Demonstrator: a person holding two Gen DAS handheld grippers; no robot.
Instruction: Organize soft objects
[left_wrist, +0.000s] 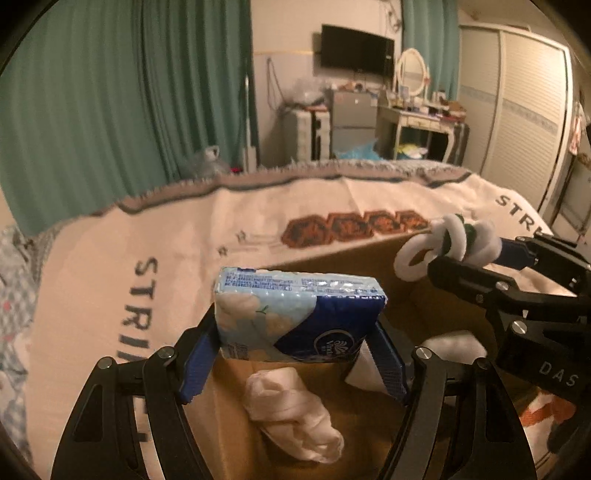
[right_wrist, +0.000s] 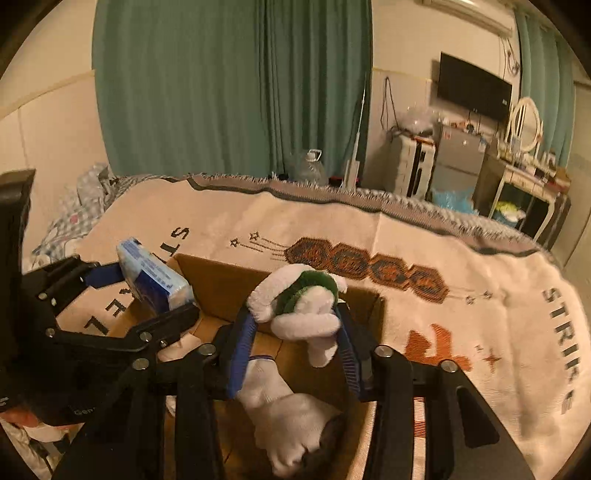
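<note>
My left gripper (left_wrist: 295, 354) is shut on a blue and white tissue pack (left_wrist: 295, 317) and holds it over the open cardboard box (left_wrist: 229, 413). The pack also shows in the right wrist view (right_wrist: 155, 280). My right gripper (right_wrist: 295, 336) is shut on a fluffy white and green plush toy (right_wrist: 303, 306), above the same box (right_wrist: 221, 284). In the left wrist view the toy (left_wrist: 447, 243) sits at the right gripper's tip. A rolled white sock (left_wrist: 291, 417) lies inside the box; white socks (right_wrist: 284, 410) also lie below the right gripper.
The box stands on a bed covered by a cream blanket (left_wrist: 258, 221) with dark lettering and an orange pattern. Green curtains (left_wrist: 129, 92), a dresser with a mirror (left_wrist: 410, 74) and a wardrobe (left_wrist: 517, 110) stand beyond the bed.
</note>
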